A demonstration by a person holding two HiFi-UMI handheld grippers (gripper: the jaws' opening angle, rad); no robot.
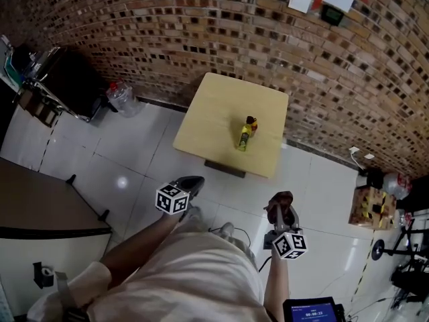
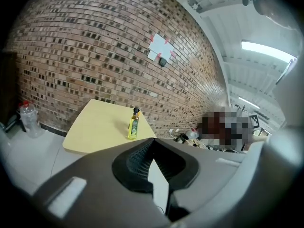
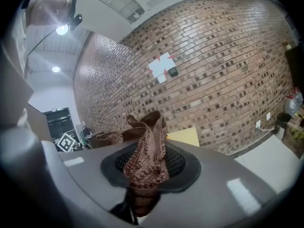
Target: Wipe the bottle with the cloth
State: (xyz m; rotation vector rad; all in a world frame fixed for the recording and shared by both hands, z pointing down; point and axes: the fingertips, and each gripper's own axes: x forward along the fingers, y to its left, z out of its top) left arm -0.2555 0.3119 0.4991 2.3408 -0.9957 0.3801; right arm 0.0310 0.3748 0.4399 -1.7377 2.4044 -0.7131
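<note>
A small bottle (image 1: 245,135) of yellow liquid with a dark cap stands on a pale yellow square table (image 1: 213,119) by the brick wall; it also shows as the bottle (image 2: 133,124) in the left gripper view, well ahead of the jaws. My left gripper (image 1: 194,182) is shut with nothing in it, held over the floor short of the table. My right gripper (image 1: 281,201) is shut on a brown knitted cloth (image 3: 145,151), which sticks up bunched from between the jaws; the cloth (image 1: 282,205) is also visible in the head view. Both grippers are far from the bottle.
White tiled floor (image 1: 134,159) surrounds the table. A clear plastic jug (image 1: 123,98) sits by the wall at left beside a dark cart (image 1: 64,79). Boxes and gear (image 1: 372,206) lie at right. A dark counter (image 1: 40,200) is at my left.
</note>
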